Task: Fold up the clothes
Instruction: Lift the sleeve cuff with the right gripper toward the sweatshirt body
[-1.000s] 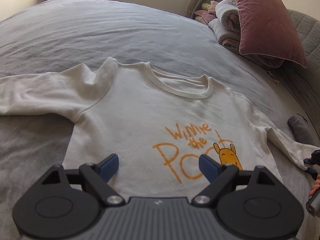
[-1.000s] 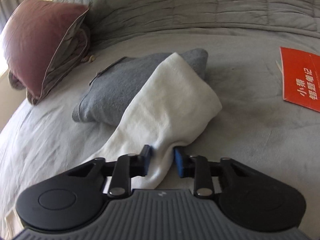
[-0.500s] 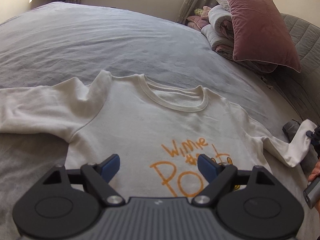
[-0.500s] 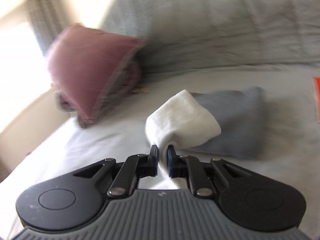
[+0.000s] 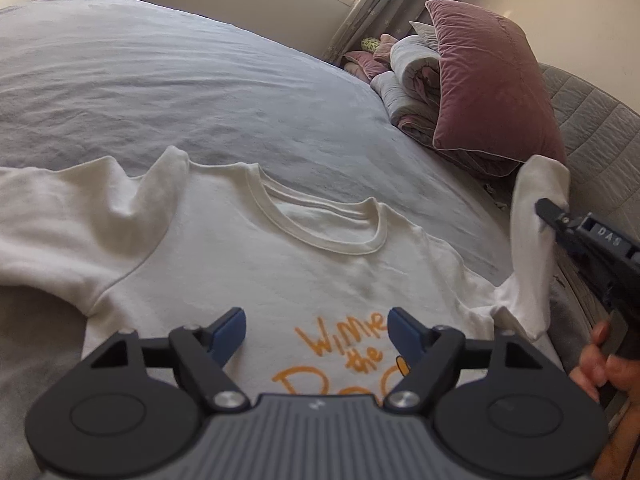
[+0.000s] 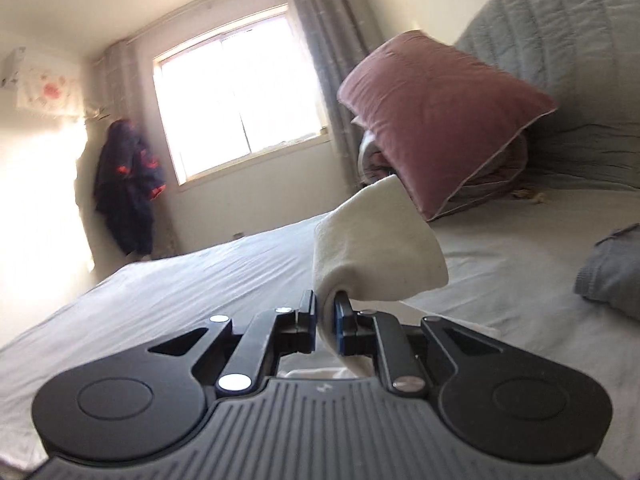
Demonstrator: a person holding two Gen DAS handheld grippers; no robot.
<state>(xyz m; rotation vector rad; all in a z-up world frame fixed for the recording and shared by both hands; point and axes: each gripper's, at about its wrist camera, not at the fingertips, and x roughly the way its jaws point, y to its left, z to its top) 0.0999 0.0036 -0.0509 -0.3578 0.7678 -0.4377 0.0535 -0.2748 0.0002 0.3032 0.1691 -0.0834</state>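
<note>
A cream sweatshirt (image 5: 248, 264) with orange lettering lies face up on the grey bed (image 5: 200, 92), its left sleeve stretched out to the left. My left gripper (image 5: 316, 314) hovers over the chest print. Its jaws are closing, with nothing pinched between the blue pads. My right gripper (image 6: 325, 308) is shut on the right sleeve (image 6: 380, 248) near the cuff, which flops over its fingers. In the left wrist view that sleeve (image 5: 532, 240) stands lifted off the bed at the right, held by the right gripper (image 5: 546, 208).
A pink pillow (image 5: 488, 84) leans on folded bedding (image 5: 408, 80) by the quilted headboard (image 5: 592, 120). A grey garment (image 6: 612, 272) lies on the bed at the right. A hand (image 5: 600, 364) grips the right tool. A dark coat (image 6: 124, 192) hangs beside the window.
My right gripper closed on the sleeve, lifted it off the grey garment and swung round toward the window. The left gripper edged forward over the shirt and its jaws narrowed slightly.
</note>
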